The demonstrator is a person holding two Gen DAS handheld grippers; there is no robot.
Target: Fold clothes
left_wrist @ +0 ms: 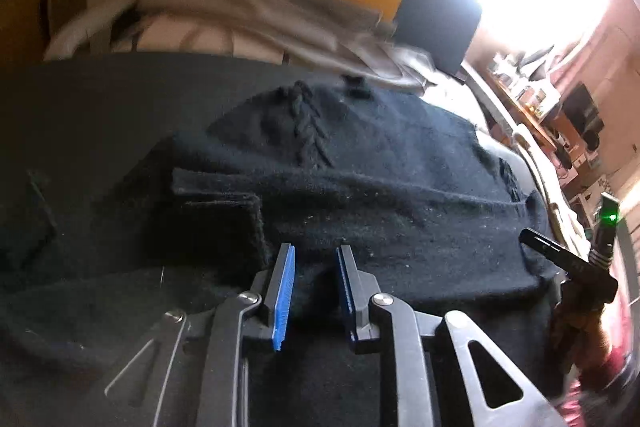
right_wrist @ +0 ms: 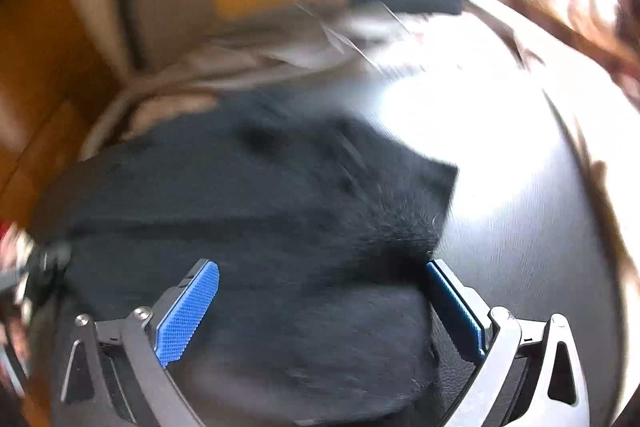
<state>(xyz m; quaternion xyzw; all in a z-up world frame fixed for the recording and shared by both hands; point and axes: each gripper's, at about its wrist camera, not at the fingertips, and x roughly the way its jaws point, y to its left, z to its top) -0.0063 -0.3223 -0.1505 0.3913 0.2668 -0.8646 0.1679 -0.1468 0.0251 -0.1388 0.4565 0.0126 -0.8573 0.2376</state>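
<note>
A black cable-knit sweater (left_wrist: 360,187) is lying spread across the middle of both frames on a dark leather-like table surface (right_wrist: 540,227). The left gripper (left_wrist: 316,263), at the lower centre of its frame, is sitting with its blue-padded jaws narrowly parted over the knit, gripping nothing. The right gripper (right_wrist: 320,279) is hanging with jaws spread wide at the sweater's lower edge, released. A pile of pale grey and white clothes (left_wrist: 240,23) is lying behind, at the upper left.

A black cable-knit woollen sweater (left_wrist: 360,179) lies spread flat on the dark worktop (right_wrist: 520,227), one part folded over onto its body, braided pattern facing up.
</note>
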